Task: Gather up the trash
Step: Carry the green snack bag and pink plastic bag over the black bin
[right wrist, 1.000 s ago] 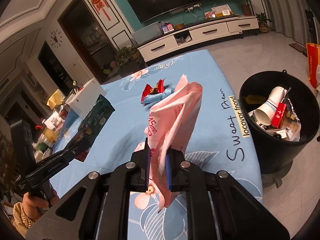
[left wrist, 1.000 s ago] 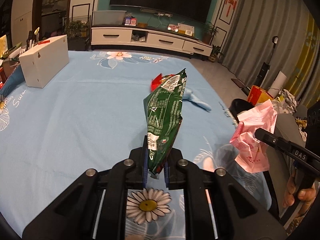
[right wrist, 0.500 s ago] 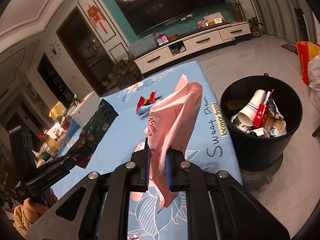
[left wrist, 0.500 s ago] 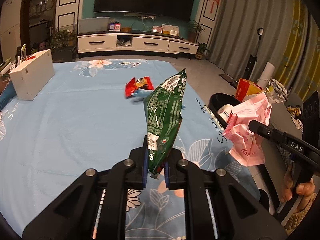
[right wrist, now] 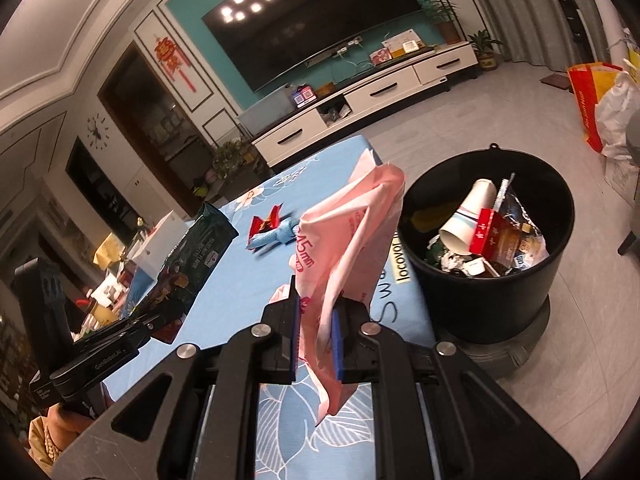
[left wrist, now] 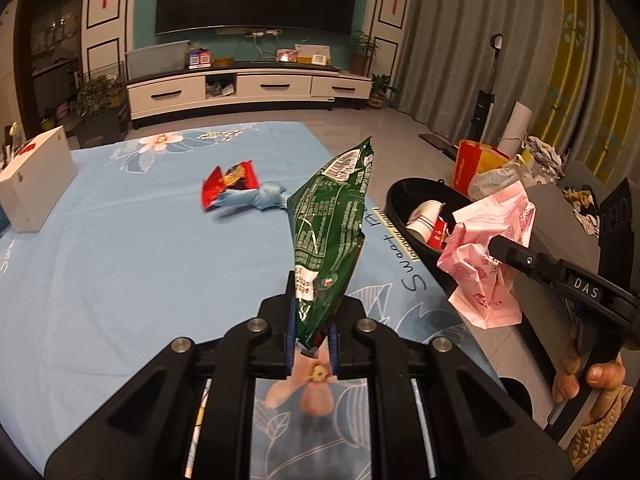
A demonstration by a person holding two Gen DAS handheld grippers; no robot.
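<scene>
The left gripper is clamped on the lower end of a green bag, which stands up and forward from between the fingers, above the blue cloth. The right gripper is closed in the same way on a pink bag; this one is crumpled, and its lower corner hangs down under the fingers. In the left view the pink bag hangs over the near rim of the black bin (the bin stands on the floor just beside the edge of the cloth). In the right view the bin is to the right of the pink bag, and a paper cup and a red pack lie inside with other trash. Farther on the cloth a red wrapper touches a blue wrapper. A white box stands at the far left.
</scene>
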